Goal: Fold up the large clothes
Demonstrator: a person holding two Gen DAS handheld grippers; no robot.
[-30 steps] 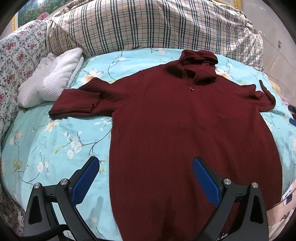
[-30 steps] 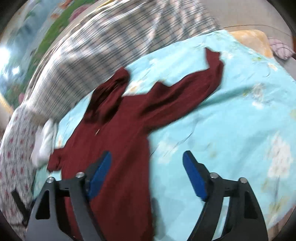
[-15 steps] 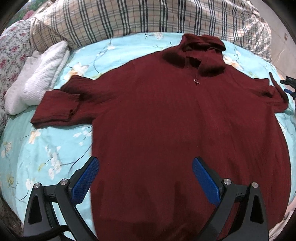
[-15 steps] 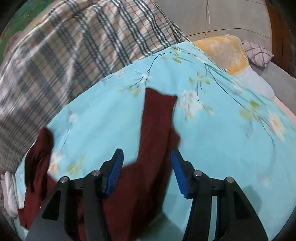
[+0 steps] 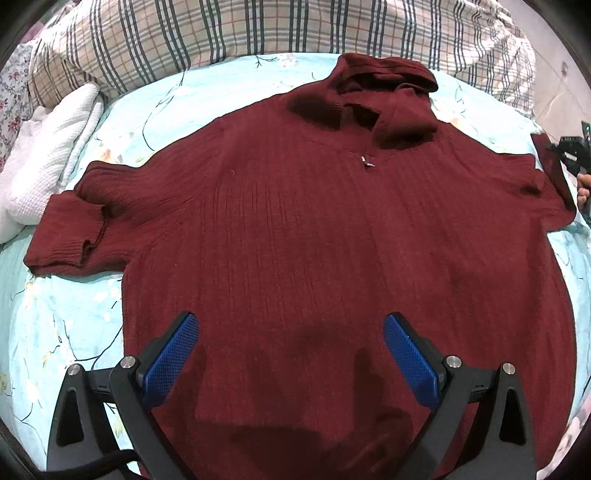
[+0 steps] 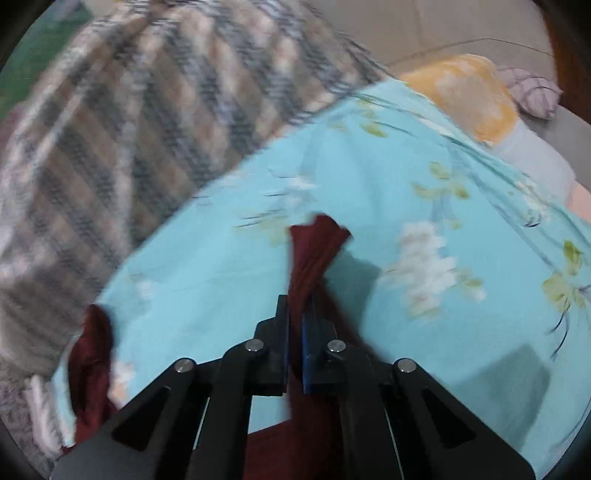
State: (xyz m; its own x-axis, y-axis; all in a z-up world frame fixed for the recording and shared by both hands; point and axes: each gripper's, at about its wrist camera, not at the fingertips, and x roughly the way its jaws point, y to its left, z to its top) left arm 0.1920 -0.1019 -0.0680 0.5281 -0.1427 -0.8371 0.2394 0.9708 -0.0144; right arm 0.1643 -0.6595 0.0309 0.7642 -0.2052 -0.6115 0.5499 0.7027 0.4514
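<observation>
Lying spread flat, front up, on a bed [image 5: 66, 302] with a pale blue floral sheet: a dark red knitted sweater [image 5: 332, 229], high collar [image 5: 384, 88] toward the plaid quilt [image 5: 229, 33] at the far side, small metal zip pull [image 5: 366, 161] at the base of the neck. Stretching out to the left, one sleeve [image 5: 70, 225] with its cuff folded back over itself, close to a white knitted cloth [image 5: 44, 155] bunched at the bed's edge.

Hovering above the sweater's lower body, the left hand-held gripper [image 5: 291, 350], jaws spread wide, blue pads [image 5: 170, 354] apart with nothing between them, only fabric and shadow underneath.

Clamped on the other sleeve's cuff [image 6: 317, 254], the right hand-held gripper [image 6: 295, 325], jaws having just been closing and now pressed together on the cloth, a tuft of red knit sticking up past the fingertips and lifted off the sheet. Seen from the left wrist view, the same gripper at the far right edge, dark and partly cut off, with the sleeve end raised beside it. Blurred in the right wrist view: quilt, sheet, a yellow cushion [image 6: 469, 92] beyond the bed's corner.
</observation>
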